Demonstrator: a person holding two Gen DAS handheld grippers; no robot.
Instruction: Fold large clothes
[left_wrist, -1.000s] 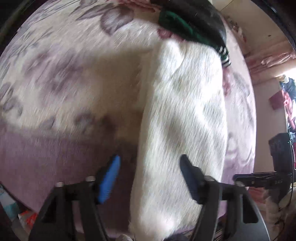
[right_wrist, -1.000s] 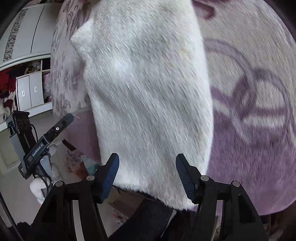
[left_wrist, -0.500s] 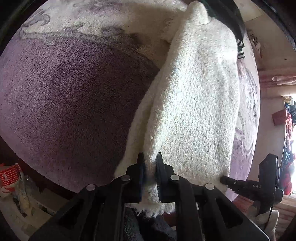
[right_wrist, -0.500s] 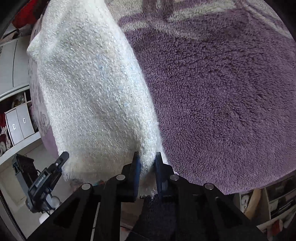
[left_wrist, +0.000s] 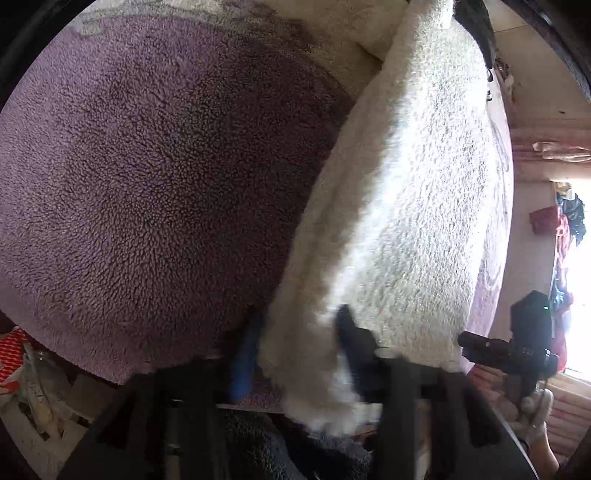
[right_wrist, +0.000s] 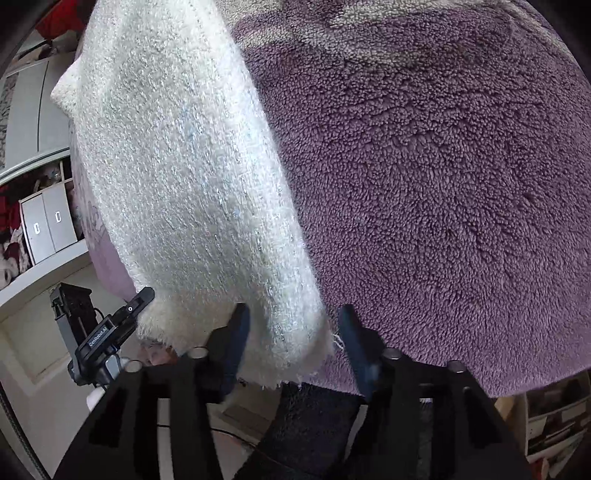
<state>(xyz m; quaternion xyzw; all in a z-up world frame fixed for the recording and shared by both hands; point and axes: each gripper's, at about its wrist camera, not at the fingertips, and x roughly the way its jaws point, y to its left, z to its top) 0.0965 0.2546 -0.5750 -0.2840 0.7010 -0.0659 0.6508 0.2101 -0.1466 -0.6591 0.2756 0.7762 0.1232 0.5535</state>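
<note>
Both tongs stand open right now: our left gripper (left_wrist: 299, 354) has its fingers spread either side of the near left corner of the white fuzzy garment (left_wrist: 399, 206), and our right gripper (right_wrist: 291, 343) straddles the near right corner the same way, pinching nothing. The garment lies as a long folded strip on the purple fleece blanket (right_wrist: 443, 177), its near hem drooping over the bed's edge toward us. To do this well, we'd judge, we close deep on both corners through every layer, level, then lift them together.
</note>
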